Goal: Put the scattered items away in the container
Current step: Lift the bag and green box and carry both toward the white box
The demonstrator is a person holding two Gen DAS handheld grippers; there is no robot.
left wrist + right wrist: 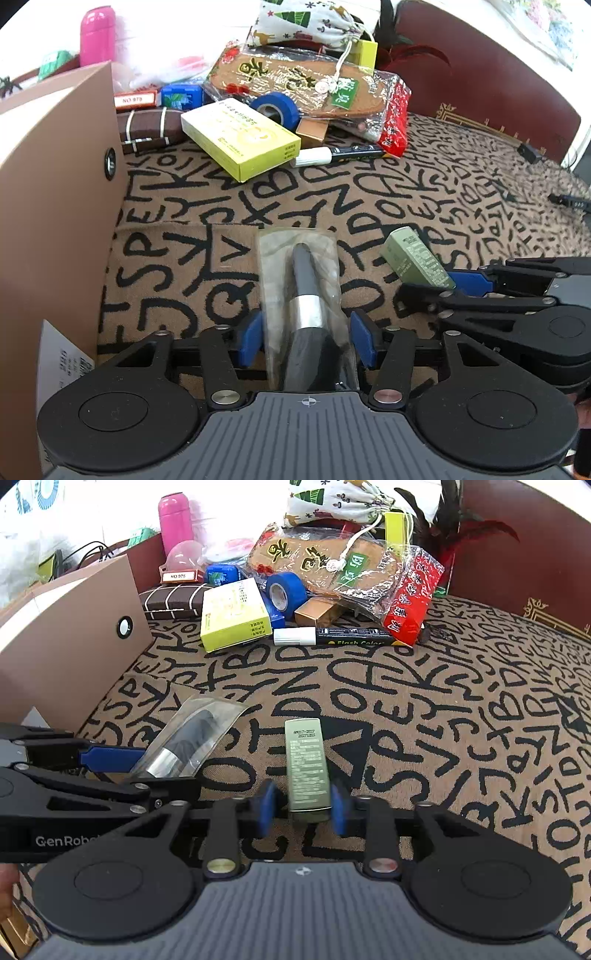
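My left gripper (306,338) straddles a clear plastic packet holding a black brush with a silver band (301,291); its blue pads stand beside the packet with small gaps, so it is open. The packet also shows in the right wrist view (188,744). My right gripper (303,806) straddles the near end of a small green box (307,764) lying on the lettered cloth; its pads look blurred and close to the box sides. The green box shows in the left wrist view (417,258). The brown cardboard container (55,221) stands at the left.
A pile lies at the back: yellow-green box (240,138), blue tape roll (275,107), black marker (343,153), patterned pouch (306,22), packaged insole (295,86), pink bottle (98,33), striped brown case (147,127). A dark red raised edge (480,66) borders the cloth.
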